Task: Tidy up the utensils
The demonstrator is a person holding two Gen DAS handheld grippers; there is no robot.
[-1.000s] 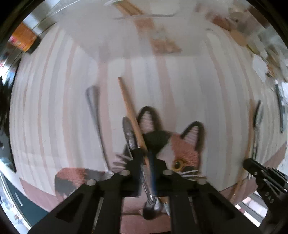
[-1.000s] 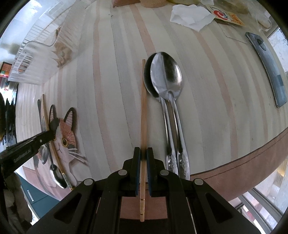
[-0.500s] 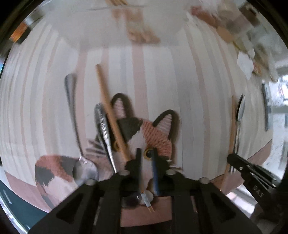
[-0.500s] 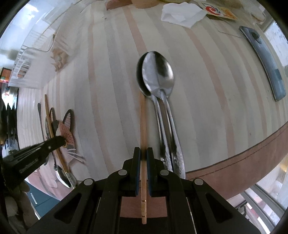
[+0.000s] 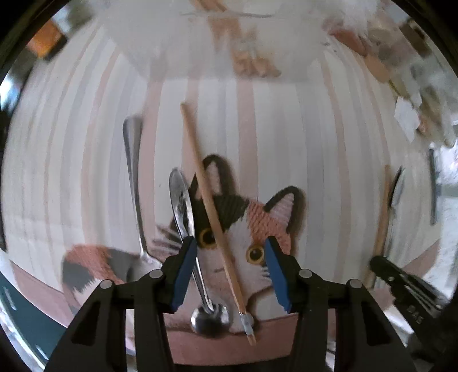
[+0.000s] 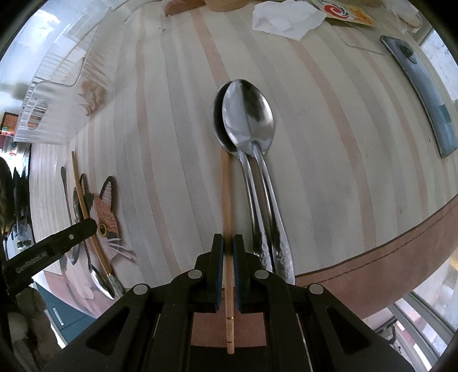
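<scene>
My left gripper (image 5: 230, 241) points down over a cat-shaped mat (image 5: 257, 220), its jaws opening. Between them, untouched by the pads, a wooden chopstick (image 5: 213, 217) lies slanted across the cat's face. A small patterned spoon (image 5: 183, 206) lies beside it under the left pad, and another spoon (image 5: 133, 183) lies further left. My right gripper (image 6: 228, 243) is shut on a second chopstick (image 6: 226, 200). The far end of that chopstick meets the bowl of two stacked large spoons (image 6: 252, 123).
A clear plastic basket (image 6: 57, 85) stands at the back left of the striped table (image 6: 329, 177). A phone (image 6: 423, 94), a tissue (image 6: 286, 17) and a card (image 6: 343, 11) lie at the far right. The table's rounded front edge (image 6: 372, 257) runs close to both grippers.
The left gripper's jaws have spread from shut to open, leaving the chopstick lying on the cat mat. The right gripper stays shut on its chopstick, whose tip now ends at the spoon bowl.
</scene>
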